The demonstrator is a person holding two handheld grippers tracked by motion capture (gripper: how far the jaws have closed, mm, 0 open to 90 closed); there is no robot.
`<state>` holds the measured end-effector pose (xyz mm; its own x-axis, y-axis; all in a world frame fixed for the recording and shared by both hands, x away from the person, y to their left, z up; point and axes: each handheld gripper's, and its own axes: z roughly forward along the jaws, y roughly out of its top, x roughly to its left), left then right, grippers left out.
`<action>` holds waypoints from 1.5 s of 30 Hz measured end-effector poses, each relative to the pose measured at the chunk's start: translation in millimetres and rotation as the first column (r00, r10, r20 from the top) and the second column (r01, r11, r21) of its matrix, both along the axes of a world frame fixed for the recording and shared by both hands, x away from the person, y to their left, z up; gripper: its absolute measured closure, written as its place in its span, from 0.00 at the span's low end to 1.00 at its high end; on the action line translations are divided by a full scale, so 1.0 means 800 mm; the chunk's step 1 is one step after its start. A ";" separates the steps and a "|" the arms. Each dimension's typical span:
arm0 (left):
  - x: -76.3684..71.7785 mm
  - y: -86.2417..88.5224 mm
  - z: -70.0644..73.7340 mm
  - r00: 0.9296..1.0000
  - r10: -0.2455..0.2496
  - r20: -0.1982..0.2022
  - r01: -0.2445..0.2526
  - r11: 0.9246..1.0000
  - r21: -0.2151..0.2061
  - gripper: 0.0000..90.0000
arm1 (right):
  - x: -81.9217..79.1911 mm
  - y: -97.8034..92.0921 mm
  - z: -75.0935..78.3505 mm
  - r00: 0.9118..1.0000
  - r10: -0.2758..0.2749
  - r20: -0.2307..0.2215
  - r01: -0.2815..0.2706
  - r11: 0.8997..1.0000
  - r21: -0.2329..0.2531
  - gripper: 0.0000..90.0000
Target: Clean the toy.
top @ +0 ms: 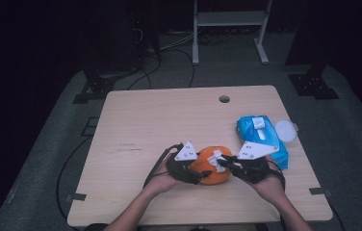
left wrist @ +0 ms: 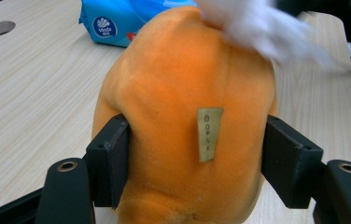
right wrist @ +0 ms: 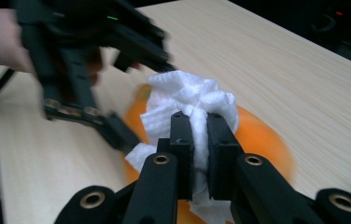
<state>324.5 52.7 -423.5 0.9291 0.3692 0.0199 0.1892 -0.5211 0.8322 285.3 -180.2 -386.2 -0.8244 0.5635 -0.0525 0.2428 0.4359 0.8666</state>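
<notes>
Both grippers meet over the near table (top: 135, 120): left gripper (top: 196, 172) clamps an orange plush (top: 213, 174), right gripper (top: 223, 162) pinches a white tissue (right wrist: 192, 100). Blue wipes pack (top: 261, 137) lies right; dark floor beyond.

White tissue (left wrist: 267, 32) smeared by blur in the left gripper view, orange plush toy (left wrist: 183, 121) cut off at that view's bottom edge, its small tag (left wrist: 208, 134) lettering too faint to read, left gripper (right wrist: 94, 70) blurred in the right gripper view, toy's far side hidden under the tissue there.
</notes>
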 end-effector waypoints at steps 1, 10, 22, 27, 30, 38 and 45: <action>0.000 0.001 0.000 1.000 0.002 0.002 -0.002 1.000 0.001 0.35 | -0.001 0.005 0.000 1.000 0.006 0.010 -0.005 1.000 -0.014 0.91; 0.003 0.005 -0.006 0.999 -0.008 0.035 0.011 0.997 -0.072 0.22 | 0.024 -0.037 -0.016 0.994 -0.097 -0.042 0.096 0.995 -0.006 0.91; 0.005 -0.003 -0.015 0.999 0.010 0.031 -0.008 0.999 -0.053 0.35 | 0.032 -0.046 -0.021 0.991 -0.109 -0.074 0.111 0.994 0.025 0.91; -0.005 -0.006 0.011 0.998 0.031 0.058 -0.030 0.999 -0.024 0.40 | 0.016 -0.030 -0.002 0.997 -0.077 -0.030 0.078 0.996 0.039 0.92; -0.005 -0.002 0.011 0.999 0.025 0.041 -0.023 0.999 -0.038 0.40 | 0.003 -0.009 0.009 0.999 -0.043 0.020 0.043 0.999 0.020 0.92; -0.008 0.001 0.014 0.999 0.019 0.042 -0.018 1.000 -0.025 0.41 | 0.006 -0.006 0.000 1.000 -0.020 0.019 0.021 1.000 -0.004 0.91; -0.001 0.001 0.006 1.000 0.001 0.007 -0.001 0.999 -0.045 0.22 | 0.021 -0.022 -0.018 0.998 -0.048 -0.049 0.049 0.999 0.004 0.91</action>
